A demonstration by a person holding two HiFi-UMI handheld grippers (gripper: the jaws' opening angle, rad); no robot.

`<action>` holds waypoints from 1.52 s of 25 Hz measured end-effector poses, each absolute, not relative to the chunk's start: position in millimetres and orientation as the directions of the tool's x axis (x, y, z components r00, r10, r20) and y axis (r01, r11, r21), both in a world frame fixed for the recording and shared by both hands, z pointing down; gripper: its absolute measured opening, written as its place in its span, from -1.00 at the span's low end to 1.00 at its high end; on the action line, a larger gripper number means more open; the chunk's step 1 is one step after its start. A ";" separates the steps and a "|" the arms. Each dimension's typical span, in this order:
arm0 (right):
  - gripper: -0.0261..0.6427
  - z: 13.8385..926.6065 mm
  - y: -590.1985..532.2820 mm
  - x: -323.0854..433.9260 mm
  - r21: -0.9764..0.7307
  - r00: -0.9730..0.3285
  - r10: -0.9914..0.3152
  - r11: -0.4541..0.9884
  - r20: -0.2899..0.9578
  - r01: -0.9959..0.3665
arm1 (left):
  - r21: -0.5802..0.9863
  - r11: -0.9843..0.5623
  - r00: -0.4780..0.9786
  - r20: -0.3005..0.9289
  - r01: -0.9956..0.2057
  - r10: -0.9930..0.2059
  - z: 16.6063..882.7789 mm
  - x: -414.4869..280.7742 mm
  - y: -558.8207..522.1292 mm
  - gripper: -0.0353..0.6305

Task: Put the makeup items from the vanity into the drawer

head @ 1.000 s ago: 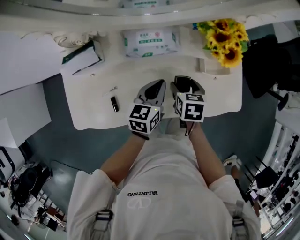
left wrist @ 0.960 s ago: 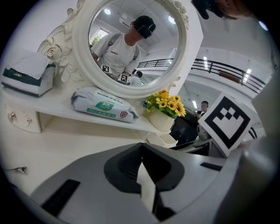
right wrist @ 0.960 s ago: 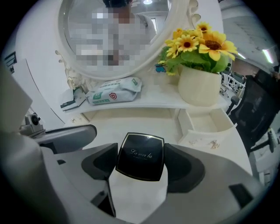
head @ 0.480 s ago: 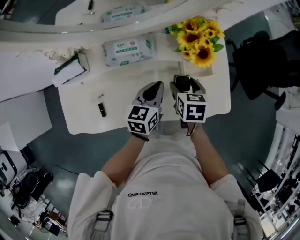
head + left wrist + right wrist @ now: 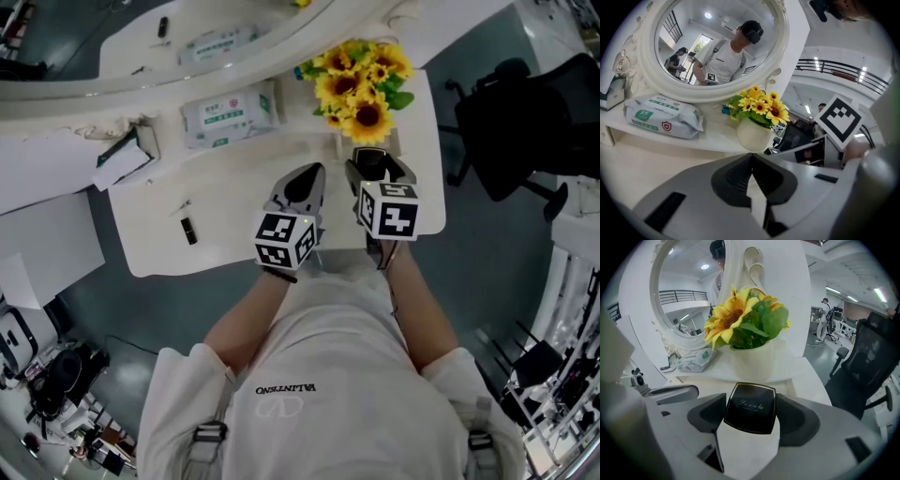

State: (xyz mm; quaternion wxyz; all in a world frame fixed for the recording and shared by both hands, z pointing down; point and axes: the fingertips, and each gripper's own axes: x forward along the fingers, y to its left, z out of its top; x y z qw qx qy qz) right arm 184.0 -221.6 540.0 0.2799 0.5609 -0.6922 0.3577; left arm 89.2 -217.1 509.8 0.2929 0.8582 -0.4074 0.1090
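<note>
The right gripper (image 5: 378,169) still pinches the black compact (image 5: 750,408) over the tabletop (image 5: 225,202). The left gripper (image 5: 751,161) has its jaws pressed together, empty. The view has swung right, probably toward the drawer, and a small black tube (image 5: 188,231) stays behind.

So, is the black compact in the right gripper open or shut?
Shut: the compact shows only its closed lettered lid, pressed between the jaws.
</note>
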 end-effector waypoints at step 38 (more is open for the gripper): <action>0.02 573.0 -258.3 215.7 -0.126 -0.223 -0.445 0.236 0.868 -0.963 | 0.396 -0.398 0.551 0.441 -0.828 -0.708 512.5 105.3 -242.5 -0.89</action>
